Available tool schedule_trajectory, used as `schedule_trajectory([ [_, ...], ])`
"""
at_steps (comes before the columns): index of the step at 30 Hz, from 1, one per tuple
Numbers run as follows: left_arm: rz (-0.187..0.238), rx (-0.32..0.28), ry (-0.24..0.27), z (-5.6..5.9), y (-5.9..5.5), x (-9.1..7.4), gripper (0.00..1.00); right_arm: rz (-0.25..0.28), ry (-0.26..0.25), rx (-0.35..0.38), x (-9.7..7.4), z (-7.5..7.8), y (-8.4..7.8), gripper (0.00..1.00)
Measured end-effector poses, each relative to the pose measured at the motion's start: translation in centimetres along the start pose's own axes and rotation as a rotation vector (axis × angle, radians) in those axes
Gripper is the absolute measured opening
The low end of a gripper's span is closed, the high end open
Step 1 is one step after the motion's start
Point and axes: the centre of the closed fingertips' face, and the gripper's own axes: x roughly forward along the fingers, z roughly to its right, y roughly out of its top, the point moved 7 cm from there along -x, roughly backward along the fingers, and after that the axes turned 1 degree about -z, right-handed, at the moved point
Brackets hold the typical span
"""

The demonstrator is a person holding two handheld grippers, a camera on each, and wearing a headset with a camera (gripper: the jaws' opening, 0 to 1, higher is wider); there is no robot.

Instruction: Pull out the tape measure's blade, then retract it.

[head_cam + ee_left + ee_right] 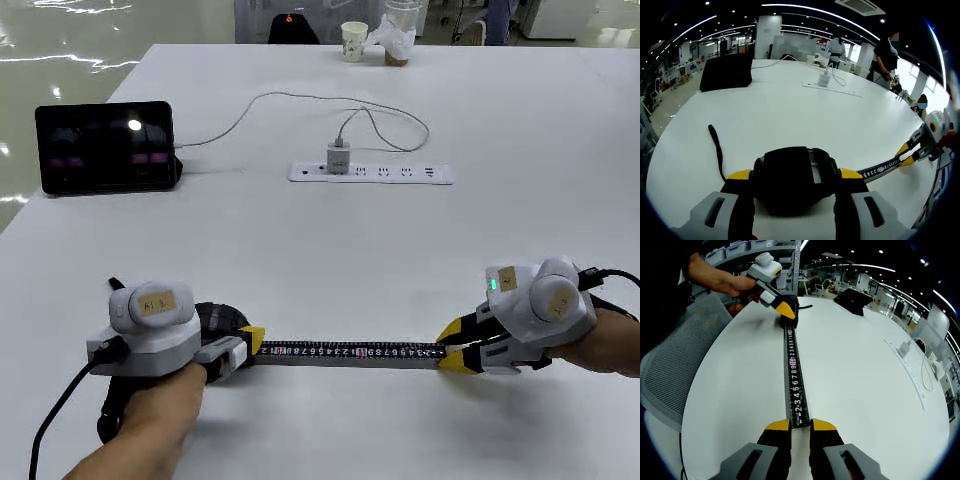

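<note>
Tape measure [795,172] is lying on the white table [300,250], on the person's side of the power strip [370,173], its case being squeezed between the 2 jaws of the left gripper [245,340]. The right gripper [800,425] is pinching the blade [794,380] tip, jaws nearly closed, level with the strip's right end.

My headset is looking down over the table [320,240]; my gripper cameras are facing each other, low along the shared tape blade [795,380].
</note>
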Motion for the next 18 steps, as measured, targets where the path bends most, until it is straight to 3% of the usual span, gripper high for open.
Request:
schedule_trajectory([
  [18, -0.001, -0.008, -0.001, 0.06, 0.0, 0.02, 0.58, 0.0, -0.003, 0.003, -0.03, 0.05, -0.02, 0.1],
])
